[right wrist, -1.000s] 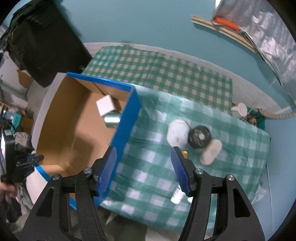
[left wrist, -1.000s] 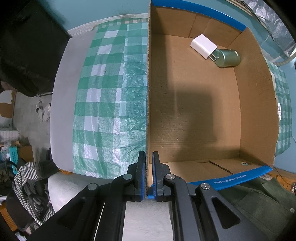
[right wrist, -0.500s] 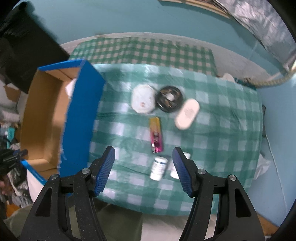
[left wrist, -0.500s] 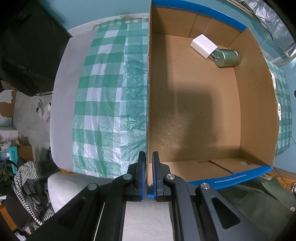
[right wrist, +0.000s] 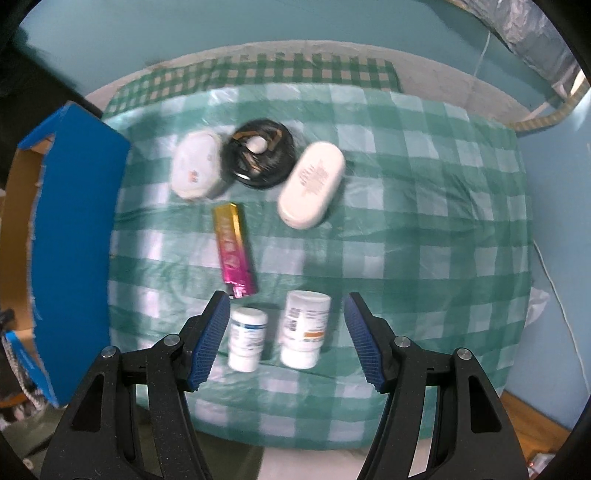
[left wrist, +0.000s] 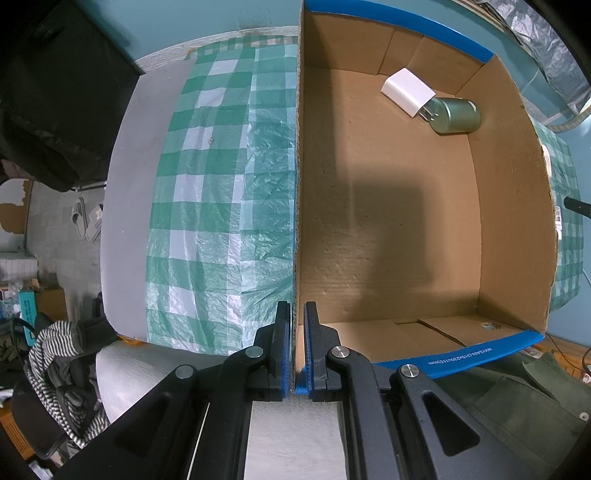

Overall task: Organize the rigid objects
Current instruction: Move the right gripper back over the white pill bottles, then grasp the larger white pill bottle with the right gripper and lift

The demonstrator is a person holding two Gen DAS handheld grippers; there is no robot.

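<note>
My left gripper (left wrist: 297,314) is shut on the near left wall of the cardboard box (left wrist: 296,221). Inside the box, at the far right, lie a white charger (left wrist: 406,92) and a green tin (left wrist: 456,116). My right gripper (right wrist: 286,306) is open and empty above the checked cloth. Two white pill bottles, a small one (right wrist: 246,339) and a larger one (right wrist: 304,328), lie between its fingers. Farther off lie a pink and gold lighter (right wrist: 233,245), a white round container (right wrist: 195,170), a black round dish (right wrist: 260,153) and a white oval case (right wrist: 312,184).
The box's blue outer wall (right wrist: 74,221) stands at the left of the right wrist view. The green checked cloth (right wrist: 406,221) covers a soft surface. A teal wall (right wrist: 184,33) is behind. Clothes and clutter (left wrist: 55,350) lie on the floor at the left.
My right gripper has swung right, away from the box, and now hangs over the two pill bottles. My left gripper has stayed shut on the box wall.
</note>
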